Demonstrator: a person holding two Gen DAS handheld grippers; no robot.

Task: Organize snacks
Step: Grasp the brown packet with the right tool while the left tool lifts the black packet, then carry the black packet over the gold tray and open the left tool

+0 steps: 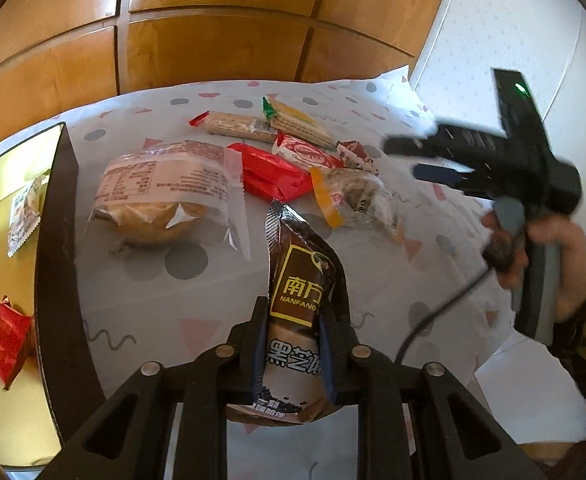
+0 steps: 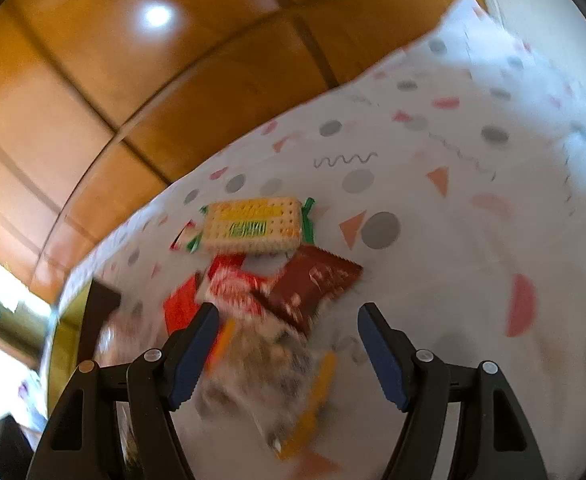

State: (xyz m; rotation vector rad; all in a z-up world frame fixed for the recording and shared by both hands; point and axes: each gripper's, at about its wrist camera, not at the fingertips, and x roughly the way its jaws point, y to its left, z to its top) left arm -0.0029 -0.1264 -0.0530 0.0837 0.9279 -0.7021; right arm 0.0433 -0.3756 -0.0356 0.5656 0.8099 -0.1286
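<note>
My left gripper (image 1: 293, 312) is shut on a dark brown sesame snack packet (image 1: 301, 280) and holds it over the patterned cloth (image 1: 153, 304). Beyond it lie a clear-wrapped bun (image 1: 161, 196), a red packet (image 1: 273, 172), an orange-edged clear packet (image 1: 353, 196), two wafer packs (image 1: 241, 126) and a red-white packet (image 1: 305, 152). My right gripper (image 2: 289, 312) is open and empty, hovering over the orange-edged packet (image 2: 269, 372); it also shows in the left wrist view (image 1: 405, 156). A yellow cracker pack (image 2: 253, 224) and a brown packet (image 2: 317, 280) lie ahead.
A gold tray with a dark rim (image 1: 53, 240) sits at the left and holds a white packet (image 1: 25, 208) and a red packet (image 1: 7, 336). Wooden cabinet doors (image 1: 213, 40) stand behind the table. A cable (image 1: 433, 316) trails from the right gripper.
</note>
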